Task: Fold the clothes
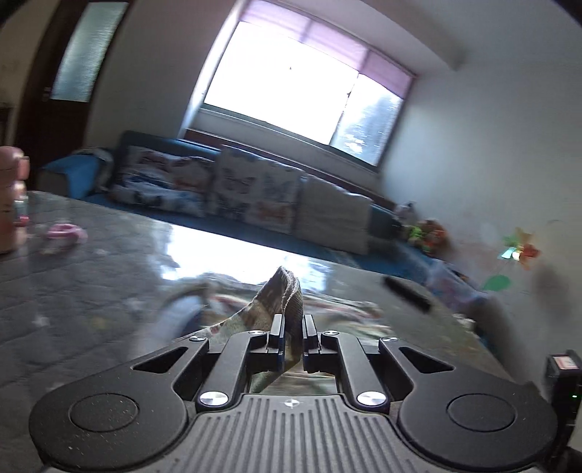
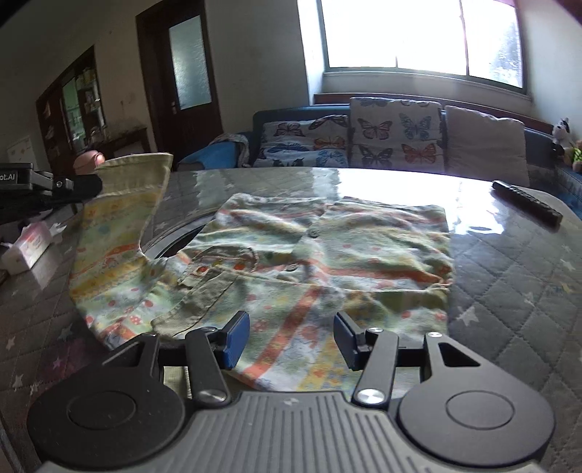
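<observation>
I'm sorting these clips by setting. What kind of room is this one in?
Most likely a home living room: a sofa with butterfly-print cushions stands under a big window, and a remote control lies on the quilt-covered table beside the patterned shirt.

A: Shirt (image 2: pixel 313 254) is lying flat mid-table (image 2: pixel 516 276); its left sleeve (image 2: pixel 127 203) is standing up off the surface, pinched in the left gripper (image 1: pixel 291 333).

B: The right gripper (image 2: pixel 291 336) is hovering over the near hem, jaws apart. Remote (image 2: pixel 527 203) is sitting far right of the shirt, tissue pack (image 2: pixel 29 247) at the left edge. Sofa (image 2: pixel 363 145) is running behind the table, under the window (image 2: pixel 422 32).
</observation>
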`<action>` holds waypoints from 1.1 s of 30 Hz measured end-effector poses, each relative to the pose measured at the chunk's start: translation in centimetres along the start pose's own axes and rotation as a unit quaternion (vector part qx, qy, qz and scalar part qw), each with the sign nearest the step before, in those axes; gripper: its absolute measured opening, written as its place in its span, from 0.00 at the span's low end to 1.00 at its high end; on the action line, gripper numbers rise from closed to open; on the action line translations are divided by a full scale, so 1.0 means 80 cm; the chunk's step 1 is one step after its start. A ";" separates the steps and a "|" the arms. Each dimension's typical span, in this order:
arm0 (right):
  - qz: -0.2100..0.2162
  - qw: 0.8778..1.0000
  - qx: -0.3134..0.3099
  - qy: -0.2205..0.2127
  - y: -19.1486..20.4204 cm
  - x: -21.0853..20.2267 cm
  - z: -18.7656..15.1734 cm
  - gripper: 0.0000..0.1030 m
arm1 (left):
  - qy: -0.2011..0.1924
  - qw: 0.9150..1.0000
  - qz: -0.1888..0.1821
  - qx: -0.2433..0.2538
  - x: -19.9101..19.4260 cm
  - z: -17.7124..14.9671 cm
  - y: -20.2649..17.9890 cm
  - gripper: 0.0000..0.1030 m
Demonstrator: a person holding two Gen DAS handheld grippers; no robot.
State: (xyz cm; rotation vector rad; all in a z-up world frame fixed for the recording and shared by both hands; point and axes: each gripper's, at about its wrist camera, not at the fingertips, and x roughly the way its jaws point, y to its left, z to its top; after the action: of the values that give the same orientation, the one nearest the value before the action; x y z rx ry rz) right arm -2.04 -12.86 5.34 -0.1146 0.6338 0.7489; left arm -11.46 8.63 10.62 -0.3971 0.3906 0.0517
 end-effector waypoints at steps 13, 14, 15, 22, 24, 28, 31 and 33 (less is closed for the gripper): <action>-0.038 0.995 0.089 -0.025 -0.066 -0.027 0.001 0.50 | 0.120 0.988 -0.073 0.068 0.087 -0.072 -0.086 0.19; -0.034 0.995 0.094 -0.024 -0.068 -0.026 0.001 0.50 | 0.119 0.987 -0.073 0.076 0.083 -0.074 -0.087 0.30; -0.029 0.995 0.098 -0.022 -0.067 -0.024 0.001 0.50 | 0.119 0.987 -0.072 0.084 0.080 -0.077 -0.088 0.37; -0.001 0.995 0.101 0.008 -0.052 0.006 -0.002 0.48 | 0.092 0.990 -0.022 0.108 0.050 -0.071 -0.057 0.53; 0.000 0.995 0.098 0.017 -0.047 0.018 -0.003 0.41 | 0.087 0.991 0.004 0.099 0.045 -0.065 -0.035 0.53; -0.008 0.996 0.088 0.032 -0.040 0.041 -0.003 0.38 | 0.078 0.992 0.057 0.082 0.035 -0.058 0.007 0.53; -0.014 0.996 0.081 0.036 -0.036 0.048 -0.002 0.28 | 0.077 0.991 0.085 0.069 0.030 -0.057 0.033 0.53; -0.016 0.996 0.076 0.037 -0.033 0.049 0.000 0.09 | 0.078 0.990 0.099 0.064 0.029 -0.058 0.045 0.53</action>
State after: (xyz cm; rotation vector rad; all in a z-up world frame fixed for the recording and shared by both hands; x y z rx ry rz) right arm 1.90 -12.44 2.74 -0.0120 0.7548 0.6644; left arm -11.46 10.11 4.50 -0.2360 0.5843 0.1885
